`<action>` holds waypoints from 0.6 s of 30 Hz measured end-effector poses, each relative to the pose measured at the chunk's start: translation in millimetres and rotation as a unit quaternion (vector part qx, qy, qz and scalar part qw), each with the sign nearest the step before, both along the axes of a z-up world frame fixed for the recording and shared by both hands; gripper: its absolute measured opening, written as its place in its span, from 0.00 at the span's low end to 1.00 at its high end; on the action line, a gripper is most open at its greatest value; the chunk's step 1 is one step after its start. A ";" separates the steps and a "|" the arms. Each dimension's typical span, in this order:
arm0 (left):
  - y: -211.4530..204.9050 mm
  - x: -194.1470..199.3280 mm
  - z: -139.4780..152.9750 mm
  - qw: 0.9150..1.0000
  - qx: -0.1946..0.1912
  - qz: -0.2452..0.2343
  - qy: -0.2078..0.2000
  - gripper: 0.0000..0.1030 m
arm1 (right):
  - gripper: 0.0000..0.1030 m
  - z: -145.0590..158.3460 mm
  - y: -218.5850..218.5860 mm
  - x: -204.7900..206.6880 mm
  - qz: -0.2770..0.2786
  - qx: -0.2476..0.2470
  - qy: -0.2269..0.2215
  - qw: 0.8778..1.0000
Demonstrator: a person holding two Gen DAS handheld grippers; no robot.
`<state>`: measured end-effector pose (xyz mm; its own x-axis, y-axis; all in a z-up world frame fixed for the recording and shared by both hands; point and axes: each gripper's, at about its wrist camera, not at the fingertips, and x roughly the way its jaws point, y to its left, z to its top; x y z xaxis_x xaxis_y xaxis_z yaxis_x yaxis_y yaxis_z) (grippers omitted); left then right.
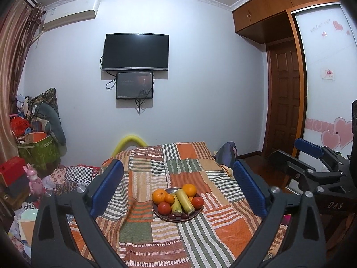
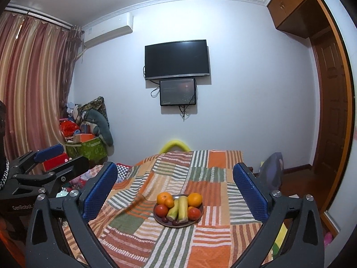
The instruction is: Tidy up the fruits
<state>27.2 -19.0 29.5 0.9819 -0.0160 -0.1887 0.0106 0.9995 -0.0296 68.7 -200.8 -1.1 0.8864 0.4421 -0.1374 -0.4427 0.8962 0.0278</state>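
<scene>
Patchwork bedspread (image 1: 142, 178) bears a plate (image 1: 164, 217) of oranges (image 1: 159, 196), tomatoes (image 1: 164, 207), cane; both grippers gape, empty.

Striped patchwork blanket (image 1: 142, 227) — orange, green

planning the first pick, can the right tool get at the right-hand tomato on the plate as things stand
Probably yes. The right tool is open and faces the plate; the tomato sits at the plate's right edge with nothing on top and only bare bedspread beside it.

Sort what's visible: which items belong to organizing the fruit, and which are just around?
Job: plate, oranges, tomatoes, two yellow-green stalks, left gripper, right gripper.
Around: patchwork blanket, TV, curtains, green box.
</scene>
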 end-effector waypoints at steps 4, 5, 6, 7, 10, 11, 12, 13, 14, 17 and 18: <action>2.0 0.9 -0.4 1.000 -0.003 0.000 0.002 0.97 | 1.00 -0.4 -1.0 -1.4 -0.003 0.003 0.002 1.000; 2.3 1.1 -0.7 1.000 -0.004 0.000 0.003 0.97 | 1.00 0.0 -1.3 -1.9 -0.003 0.003 0.002 1.000; 2.5 1.5 -0.5 1.000 -0.004 0.000 0.003 0.97 | 1.00 0.4 -1.6 -2.0 -0.003 0.004 0.002 1.000; 2.6 1.6 -0.5 1.000 -0.005 0.000 0.004 0.97 | 1.00 1.1 -1.8 -2.1 -0.004 0.005 0.003 1.000; 2.7 2.1 -0.6 1.000 -0.005 0.001 0.005 0.98 | 1.00 1.8 -2.7 -2.5 -0.004 0.007 0.003 1.000; 2.5 2.3 -0.7 1.000 -0.005 0.001 0.005 0.98 | 1.00 2.4 -3.1 -3.2 -0.005 0.007 0.002 1.000; 2.5 2.5 -0.5 1.000 -0.005 0.000 0.006 0.98 | 1.00 2.7 -3.0 -2.9 -0.005 0.007 0.002 1.000; 2.6 2.6 -0.7 1.000 -0.005 0.000 0.006 0.98 | 1.00 3.2 -3.1 -3.1 -0.006 0.007 0.002 1.000; 2.8 2.5 -0.8 1.000 -0.006 0.000 0.007 0.98 | 1.00 3.6 -3.2 -3.1 -0.006 0.007 0.002 1.000; 1.6 2.7 -1.1 1.000 -0.004 -0.001 0.007 0.98 | 1.00 4.6 -3.6 -3.4 -0.006 0.008 0.003 1.000; 1.0 2.5 -1.0 1.000 -0.003 -0.002 0.007 0.98 | 1.00 4.3 -3.3 -2.9 -0.006 0.007 0.003 1.000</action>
